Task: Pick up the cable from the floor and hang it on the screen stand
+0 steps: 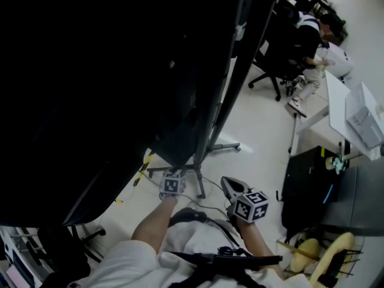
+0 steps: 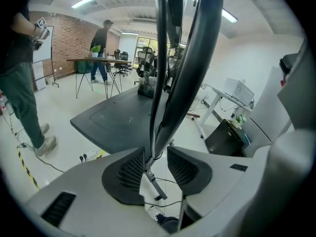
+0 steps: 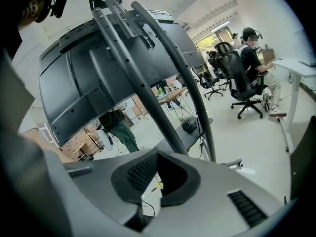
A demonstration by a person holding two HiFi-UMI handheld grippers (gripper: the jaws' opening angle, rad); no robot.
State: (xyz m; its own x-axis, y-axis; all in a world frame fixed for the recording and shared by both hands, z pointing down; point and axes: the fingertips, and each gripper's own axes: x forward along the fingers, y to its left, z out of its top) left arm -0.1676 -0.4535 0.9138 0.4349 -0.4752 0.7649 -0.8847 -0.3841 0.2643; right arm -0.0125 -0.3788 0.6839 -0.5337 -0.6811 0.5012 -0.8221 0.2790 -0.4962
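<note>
Big screen stand (image 1: 223,101) looms at twelve o'clock. Left gripper (image 2: 157,157) has its jaws apart and empty, with the stand's post seen between them. Right gripper (image 3: 158,154), at its three o'clock, is closed on nothing. The cable (image 2: 165,180) lies on the floor by the stand's foot.

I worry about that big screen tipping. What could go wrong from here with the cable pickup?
The cable lies beside the foot of the stand; a tug might snag it there and rock the screen. The left gripper, jaws apart, is close to the stand and may knock it. The right gripper has its jaws shut, so it cannot grab until they open.
</note>
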